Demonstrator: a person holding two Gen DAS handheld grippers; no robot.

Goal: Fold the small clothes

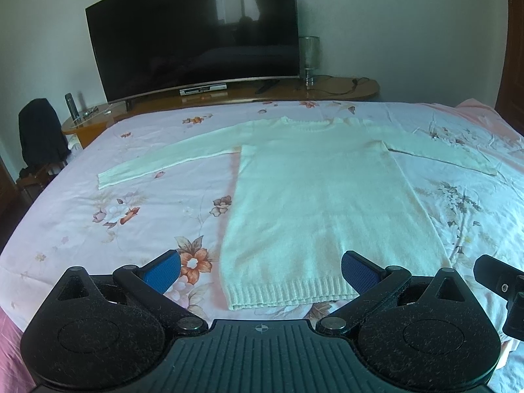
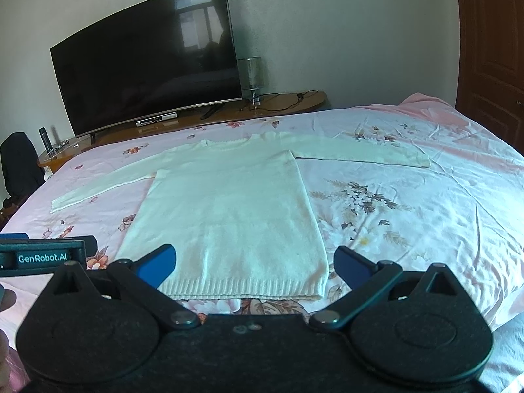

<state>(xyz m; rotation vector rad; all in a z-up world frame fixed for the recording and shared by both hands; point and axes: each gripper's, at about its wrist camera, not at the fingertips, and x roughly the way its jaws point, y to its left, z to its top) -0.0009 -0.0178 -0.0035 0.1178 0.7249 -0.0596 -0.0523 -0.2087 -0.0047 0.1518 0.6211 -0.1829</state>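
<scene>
A white knitted sweater (image 1: pixel 314 196) (image 2: pixel 226 209) lies flat on the bed, hem toward me, collar toward the TV, both sleeves spread out sideways. My left gripper (image 1: pixel 260 270) hovers open just above the hem's left part, blue pads wide apart, nothing between them. My right gripper (image 2: pixel 255 263) is open too, straddling the hem's right part without touching it. In the left wrist view the right gripper's body (image 1: pixel 501 291) shows at the right edge. The right wrist view catches the left gripper's body (image 2: pixel 42 257) at its left edge.
The bed has a pink floral sheet (image 1: pixel 98 216) (image 2: pixel 409 216). Beyond its far edge stands a wooden TV bench (image 1: pixel 249 95) with a large dark TV (image 1: pixel 193 32) (image 2: pixel 147 62), a lamp (image 1: pixel 309 59) and cables. A dark chair (image 1: pixel 39 131) stands at the left.
</scene>
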